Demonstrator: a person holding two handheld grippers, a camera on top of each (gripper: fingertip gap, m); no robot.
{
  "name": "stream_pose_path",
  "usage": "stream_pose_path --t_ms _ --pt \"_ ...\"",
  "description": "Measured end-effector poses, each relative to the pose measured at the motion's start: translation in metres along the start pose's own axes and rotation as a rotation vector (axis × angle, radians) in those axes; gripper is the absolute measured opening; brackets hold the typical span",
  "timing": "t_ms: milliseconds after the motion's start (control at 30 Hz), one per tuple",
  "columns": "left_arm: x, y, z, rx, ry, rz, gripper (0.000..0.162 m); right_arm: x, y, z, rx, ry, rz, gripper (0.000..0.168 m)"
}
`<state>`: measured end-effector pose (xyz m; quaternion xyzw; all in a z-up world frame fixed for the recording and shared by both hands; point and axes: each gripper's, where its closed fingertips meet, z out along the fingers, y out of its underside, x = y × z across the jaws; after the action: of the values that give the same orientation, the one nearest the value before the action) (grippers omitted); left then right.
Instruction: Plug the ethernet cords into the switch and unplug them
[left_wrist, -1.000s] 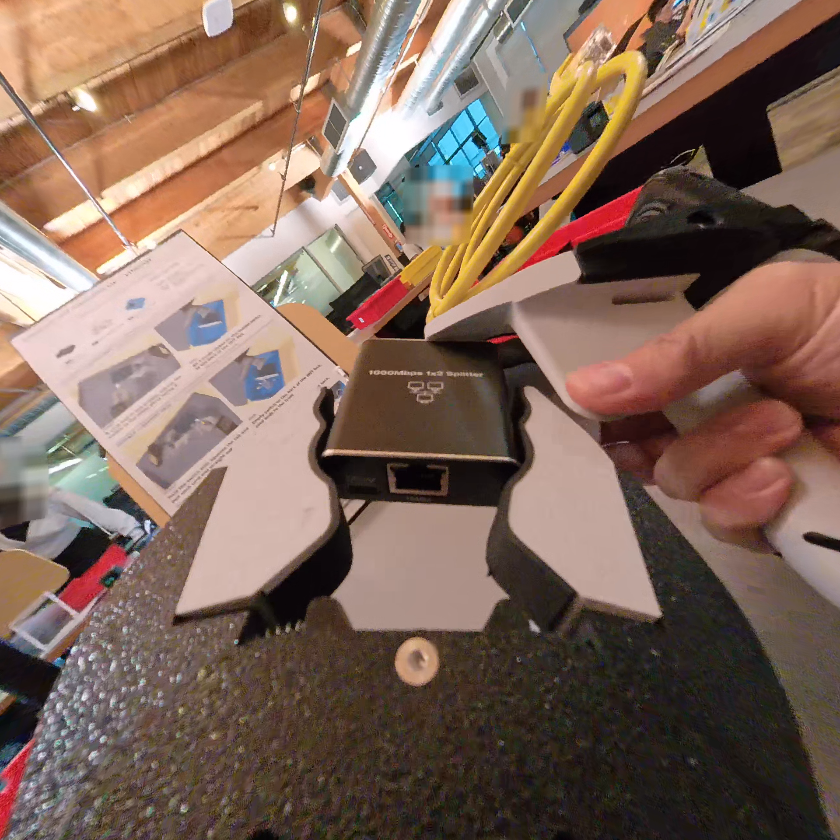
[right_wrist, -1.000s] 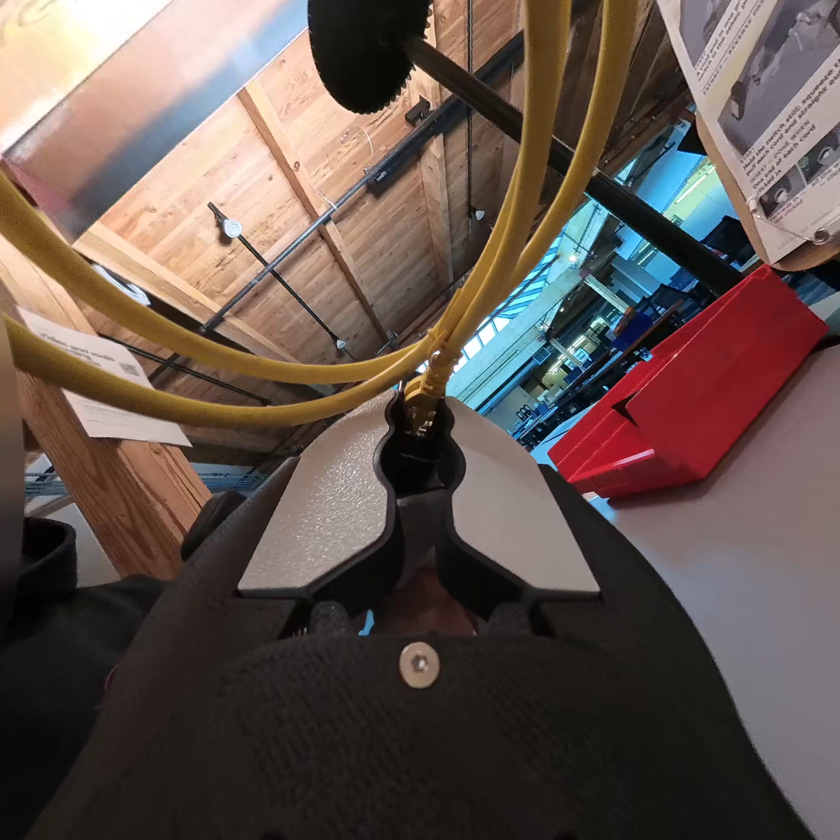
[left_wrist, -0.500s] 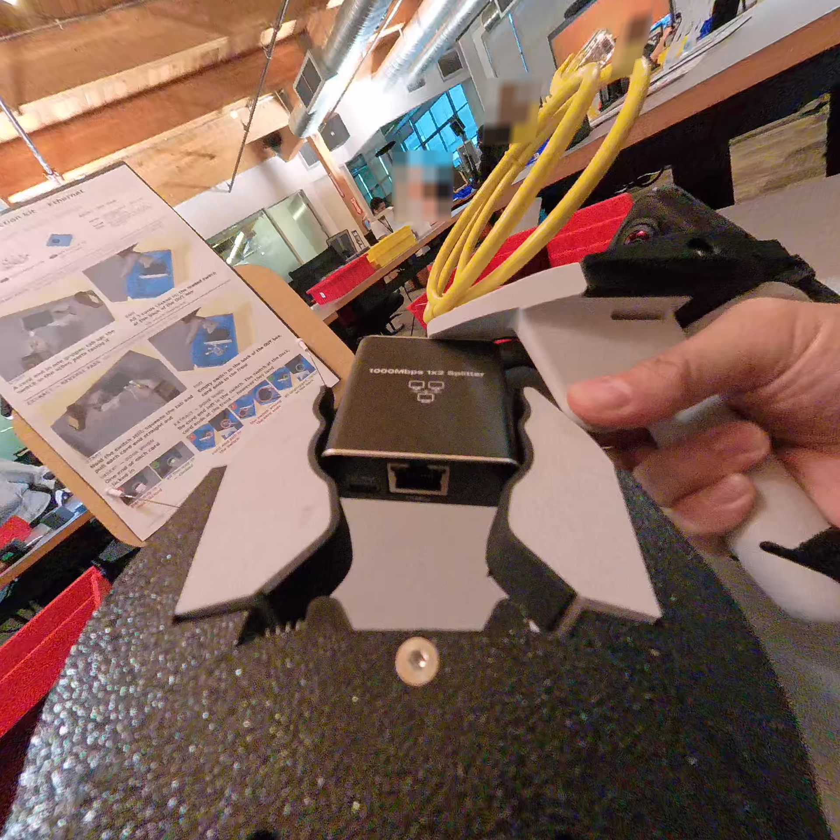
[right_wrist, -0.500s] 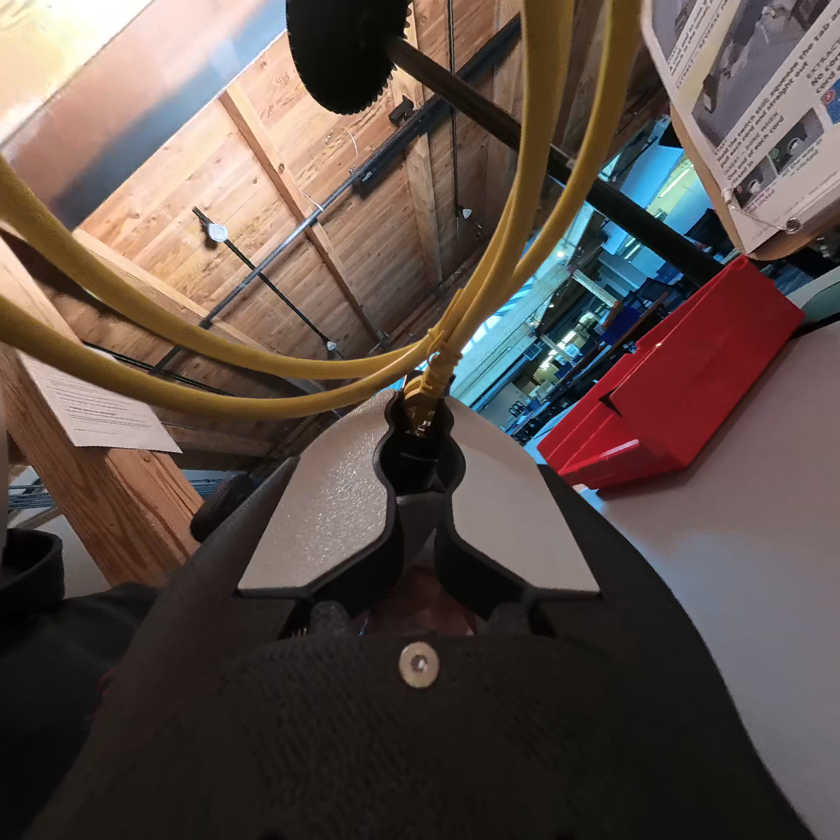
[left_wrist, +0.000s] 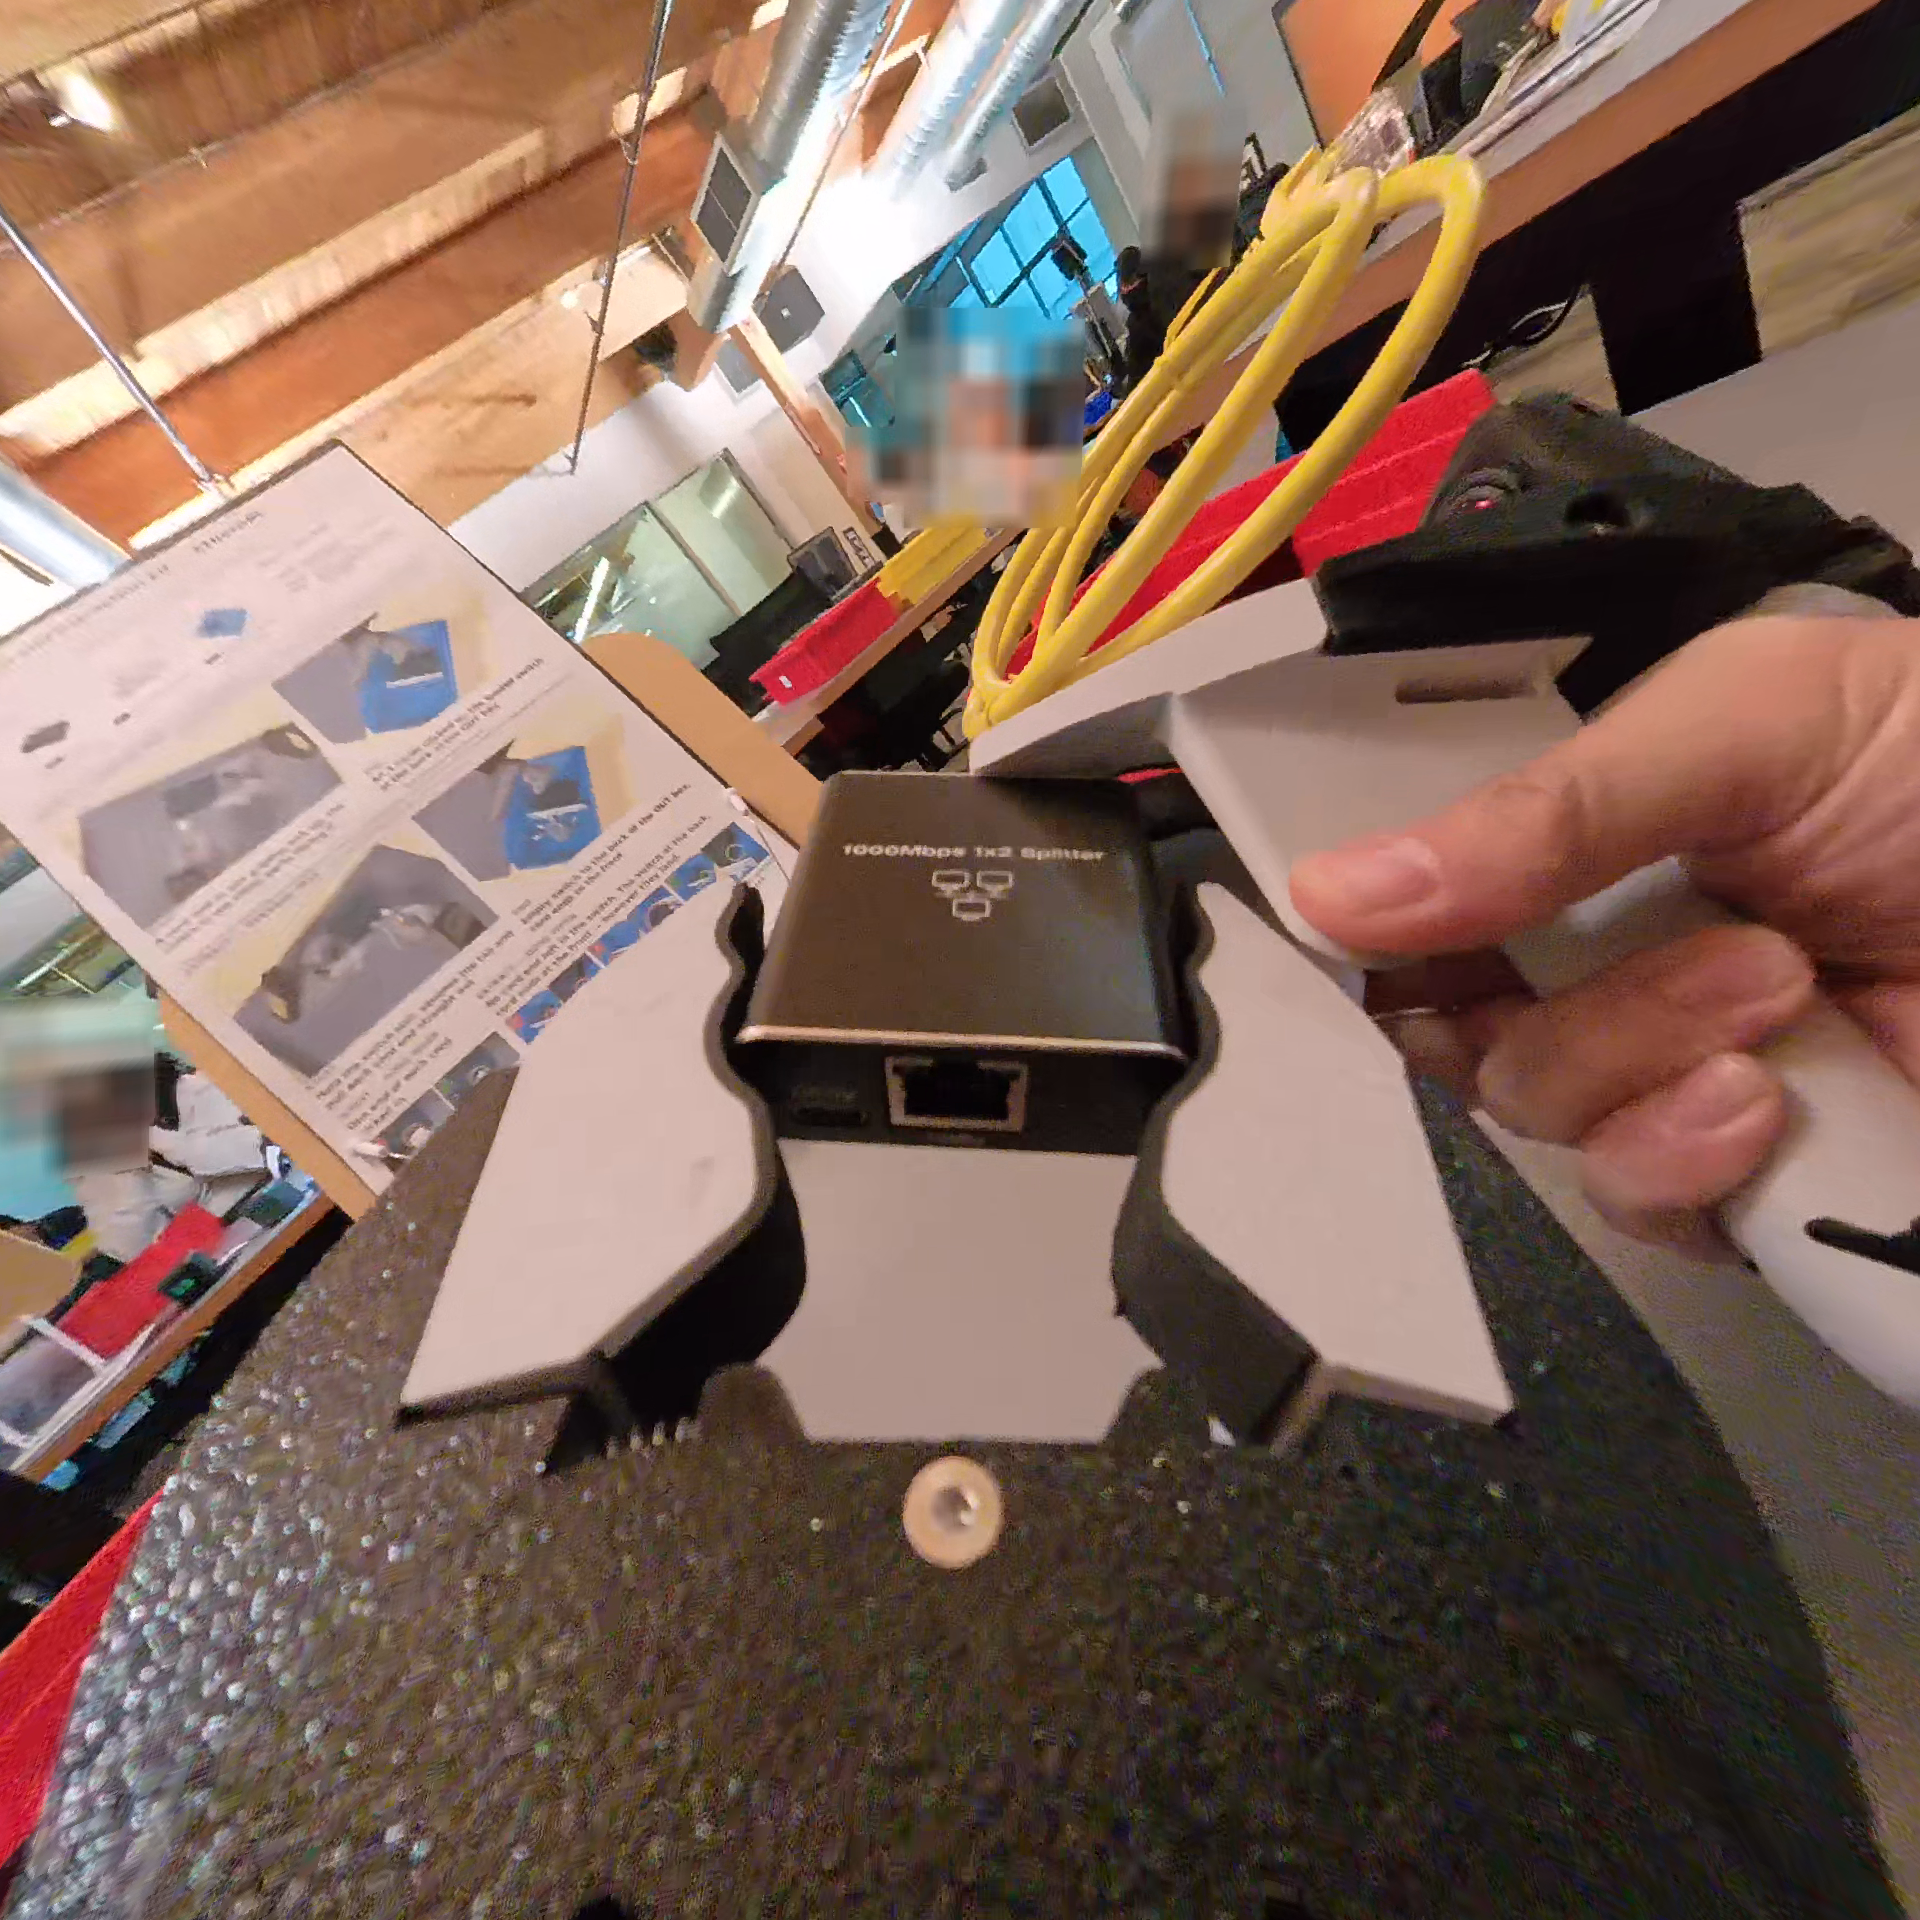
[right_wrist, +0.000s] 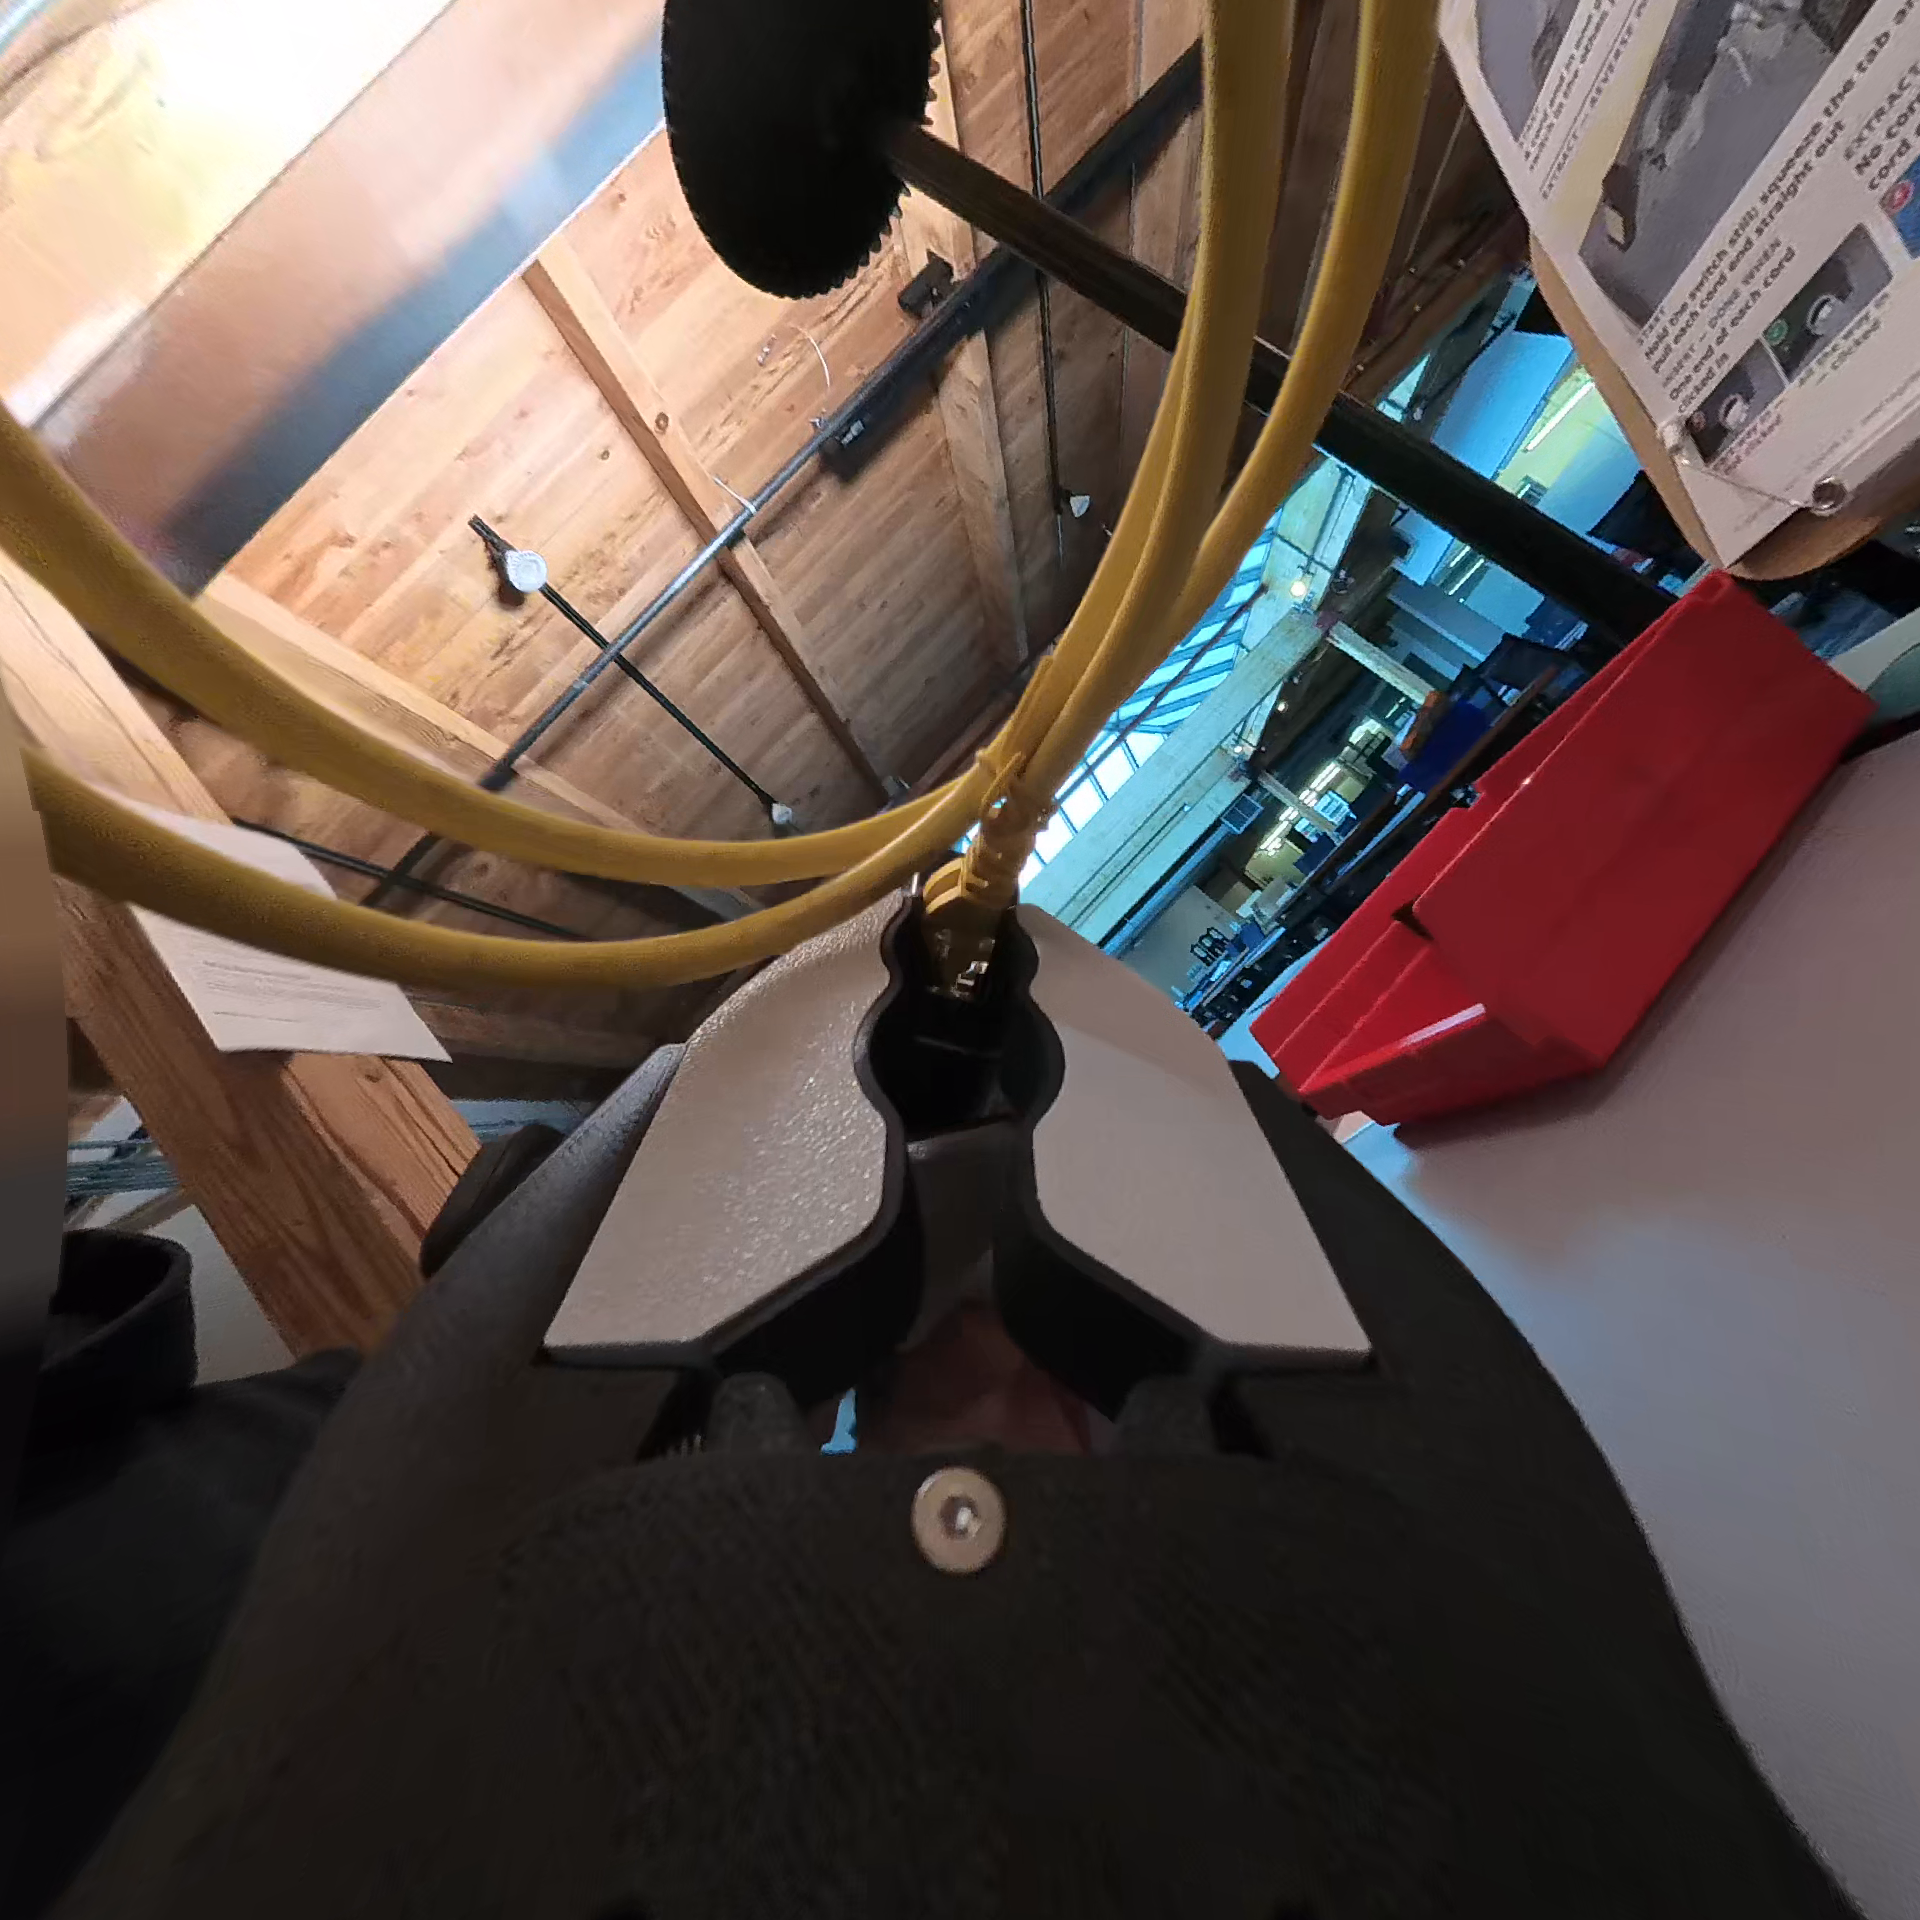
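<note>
The left gripper clamps the black switch at frame centre. The right gripper, closed, pinches the yellow cord by its plug (loops hang upper left). Risk, I think — a tilted plug jams at the port, or the loops snag.

Wood ceiling, silver ducts, blue windows, red bins.
</note>
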<state>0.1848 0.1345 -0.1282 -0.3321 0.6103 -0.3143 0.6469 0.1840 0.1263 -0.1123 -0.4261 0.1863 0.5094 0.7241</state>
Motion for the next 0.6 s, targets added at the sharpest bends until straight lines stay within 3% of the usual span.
stream_pose_path --t_ms 167,367,500,600 --pt "0.005 0.008 0.003 -0.011 0.075 -0.164 0.075 0.007 0.001 -0.002 -0.025 0.036 -0.023 0.013" --pt "0.003 0.009 0.002 -0.025 0.011 0.012 0.075 0.008 0.001 -0.003 -0.014 0.018 0.013 0.012" --pt "0.007 0.013 0.005 -0.018 0.09 -0.182 0.075 0.014 0.001 -0.004 -0.014 0.051 0.018 0.013" --pt "0.004 0.011 0.003 -0.027 0.024 -0.018 0.075 0.01 0.001 -0.003 -0.019 0.025 0.019 0.013"
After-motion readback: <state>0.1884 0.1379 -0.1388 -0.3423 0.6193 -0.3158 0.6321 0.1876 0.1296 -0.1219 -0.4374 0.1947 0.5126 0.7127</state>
